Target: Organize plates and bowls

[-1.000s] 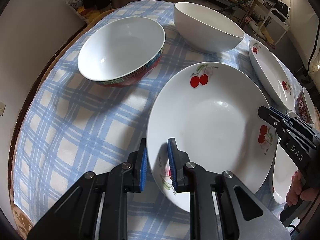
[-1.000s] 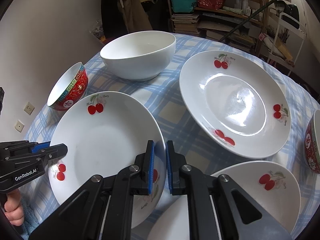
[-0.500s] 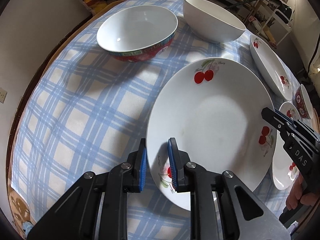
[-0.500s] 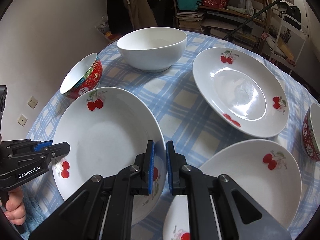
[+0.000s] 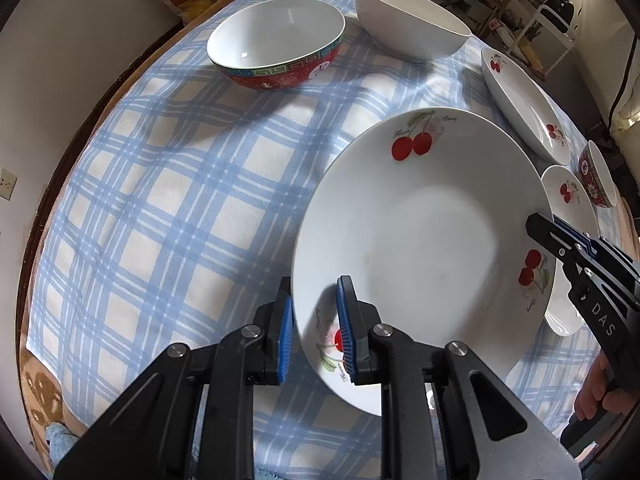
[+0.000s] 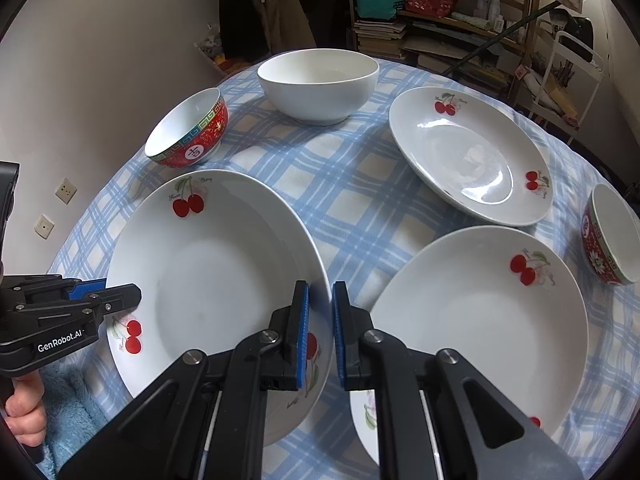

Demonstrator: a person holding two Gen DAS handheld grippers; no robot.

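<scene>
Cherry plate [image 5: 424, 240] off tabletop [image 5: 168, 184], my left gripper [image 5: 314, 328] and right gripper [image 6: 320, 332] each clamping opposite rim. Glazed ceramic: rigid, slick, breakable, hefty. Rim only viable hold; keeping level.

1. cherry plate [image 5: 420, 248] pinched at opposite rims by left gripper [image 5: 314, 328] and right gripper [image 6: 320, 328] has come up and back toward the person; more checked tablecloth [image 5: 160, 208] now shows between it and the red bowl [image 5: 280, 44]
2. red bowl and white bowl [image 5: 408, 28] now sit farther up in the left wrist view, well apart from the plate
3. near plate [image 6: 480, 320] on the right shows far more of itself in the right wrist view than a second ago
4. far plate [image 6: 468, 156] has shrunk back with the retreat
</scene>
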